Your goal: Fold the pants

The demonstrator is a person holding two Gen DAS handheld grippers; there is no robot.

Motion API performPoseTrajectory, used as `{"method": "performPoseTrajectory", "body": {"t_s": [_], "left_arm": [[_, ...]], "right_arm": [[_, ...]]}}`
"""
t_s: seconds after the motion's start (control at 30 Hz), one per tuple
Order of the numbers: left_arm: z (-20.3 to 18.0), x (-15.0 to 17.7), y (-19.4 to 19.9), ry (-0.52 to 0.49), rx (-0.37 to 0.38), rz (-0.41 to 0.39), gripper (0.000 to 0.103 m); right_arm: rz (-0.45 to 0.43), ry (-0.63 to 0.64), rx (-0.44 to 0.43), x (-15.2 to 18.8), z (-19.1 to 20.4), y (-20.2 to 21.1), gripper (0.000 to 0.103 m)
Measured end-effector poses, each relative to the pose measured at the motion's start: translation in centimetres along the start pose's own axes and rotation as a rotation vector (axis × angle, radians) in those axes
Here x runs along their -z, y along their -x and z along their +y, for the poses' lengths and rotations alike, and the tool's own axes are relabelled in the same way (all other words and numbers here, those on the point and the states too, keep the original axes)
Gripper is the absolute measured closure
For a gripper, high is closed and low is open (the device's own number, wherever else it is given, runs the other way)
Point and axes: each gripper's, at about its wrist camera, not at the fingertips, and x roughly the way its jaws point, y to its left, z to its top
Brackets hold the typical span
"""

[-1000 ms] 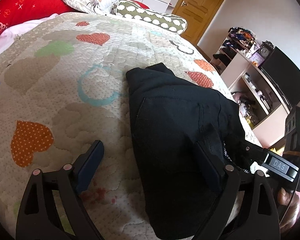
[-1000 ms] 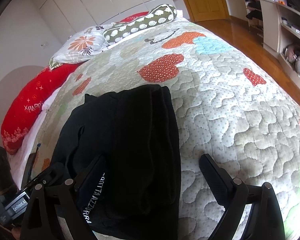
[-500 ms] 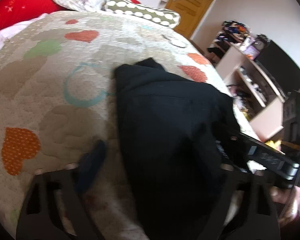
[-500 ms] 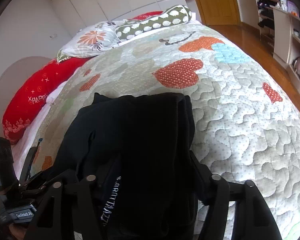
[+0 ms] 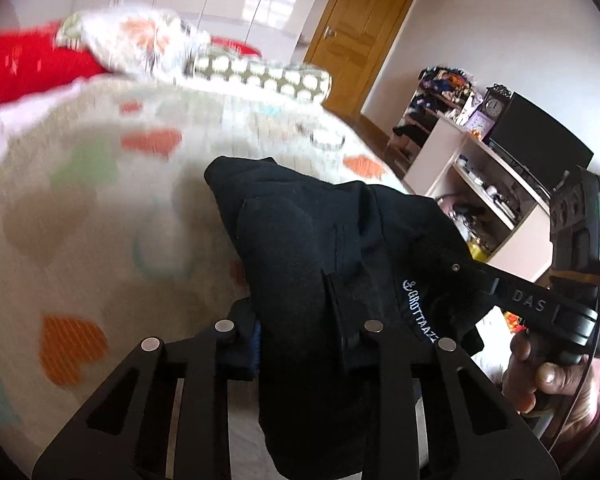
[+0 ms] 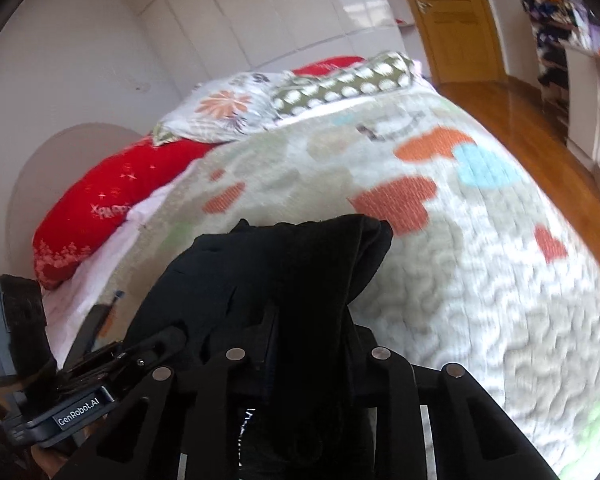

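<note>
The black pants [image 5: 308, 248] are folded into a thick bundle with a white logo on the waistband, lifted off the quilted bed [image 5: 80, 220]. My left gripper [image 5: 300, 336] is shut on the near edge of the pants. My right gripper [image 6: 308, 356] is shut on the same near edge of the pants [image 6: 284, 280], seen from the other side. The far end of the bundle hangs forward over the quilt [image 6: 480, 280]. The right gripper's body shows at the right of the left wrist view [image 5: 540, 304], and the left gripper's body at the lower left of the right wrist view [image 6: 80, 392].
Pillows lie at the head of the bed: a red one [image 6: 112, 200], a floral one [image 6: 224, 108] and a green dotted one [image 6: 340, 84]. A shelf unit with a monitor [image 5: 536, 148] stands right of the bed. A wooden door [image 5: 360, 36] is beyond.
Both grippers closed on the near edge of the pants and lifted it. The bundle rose off the quilt and both views tilted upward.
</note>
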Motion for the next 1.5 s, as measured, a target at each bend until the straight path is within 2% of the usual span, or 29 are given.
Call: {"method": "performPoseTrajectory", "body": {"t_s": [0.07, 0.17, 0.23, 0.3, 0.37, 0.4, 0.43, 0.47, 0.5, 0.57, 0.63, 0.67, 0.73, 0.9, 1.0, 1.07, 1.1, 1.23, 1.33, 1.4, 1.5], "left_arm": [[0.3, -1.6, 0.6, -0.014, -0.009, -0.037, 0.077], [1.7, -4.2, -0.1, -0.039, -0.049, -0.05, 0.077], [3.1, -5.4, -1.5, -0.042, -0.085, -0.027, 0.077], [4.9, -5.8, -3.8, -0.012, -0.124, 0.032, 0.073], [7.2, -5.1, -6.6, 0.038, -0.194, 0.14, 0.062], [8.3, -4.3, -7.7, 0.071, -0.229, 0.186, 0.054], [9.1, -3.7, -7.6, 0.1, -0.226, 0.164, 0.042], [9.6, -3.4, -6.9, 0.114, -0.228, 0.134, 0.033], [9.7, -3.3, -6.4, 0.114, -0.239, 0.13, 0.032], [9.7, -3.4, -5.2, 0.117, -0.261, 0.114, 0.032], [9.2, -3.7, -3.8, 0.12, -0.316, 0.072, 0.032], [8.7, -3.8, -3.0, 0.113, -0.353, 0.045, 0.032], [7.8, -3.7, -2.4, 0.106, -0.369, 0.011, 0.032], [6.2, -3.1, -3.6, 0.073, -0.351, 0.006, 0.032], [6.1, -2.2, -5.8, 0.022, -0.371, 0.052, 0.032], [6.2, -1.9, -6.2, 0.006, -0.362, 0.048, 0.029], [6.2, -2.0, -6.2, 0.0, -0.357, 0.047, 0.029], [6.1, -1.8, -6.0, -0.008, -0.358, 0.047, 0.029], [6.1, -1.9, -5.7, -0.007, -0.364, 0.04, 0.029], [6.0, -1.8, -5.7, -0.009, -0.37, 0.039, 0.029], [5.9, -1.7, -5.6, -0.011, -0.377, 0.035, 0.029]], "right_arm": [[-0.015, 0.017, -0.015, -1.5, 0.6, -0.3, 0.079], [-0.044, 0.026, -0.037, -4.2, 1.7, -1.6, 0.079], [-0.05, 0.04, -0.035, -5.4, 2.3, -3.3, 0.079], [-0.015, 0.035, -0.029, -6.2, 2.3, -6.5, 0.079], [0.076, 0.028, 0.016, -5.8, 1.7, -10.5, 0.078], [0.155, 0.022, 0.079, -5.0, 1.2, -12.8, 0.07], [0.166, 0.023, 0.102, -4.4, 0.9, -13.5, 0.065], [0.136, 0.022, 0.089, -4.1, 0.8, -13.2, 0.064], [0.126, 0.026, 0.087, -4.1, 0.8, -12.5, 0.063], [0.125, 0.036, 0.094, -4.3, 1.0, -11.1, 0.063], [0.073, 0.046, 0.138, -4.9, 1.5, -9.4, 0.063], [0.034, 0.059, 0.136, -5.3, 1.9, -8.6, 0.063], [0.001, 0.08, 0.098, -5.8, 2.8, -7.9, 0.063], [0.035, 0.135, 0.03, -6.9, 5.2, -10.4, 0.067], [0.082, 0.121, 0.049, -7.0, 4.6, -13.4, 0.068], [0.14, 0.112, 0.072, -6.6, 3.6, -15.5, 0.068], [0.134, 0.105, 0.067, -6.4, 3.0, -16.0, 0.068], [0.139, 0.113, 0.074, -6.7, 3.4, -15.1, 0.068], [0.138, 0.124, 0.08, -6.6, 4.1, -12.6, 0.068], [0.125, 0.154, 0.084, -5.6, 4.8, -10.6, 0.068], [0.128, 0.215, 0.15, -2.8, 4.9, -8.9, 0.067]]}}
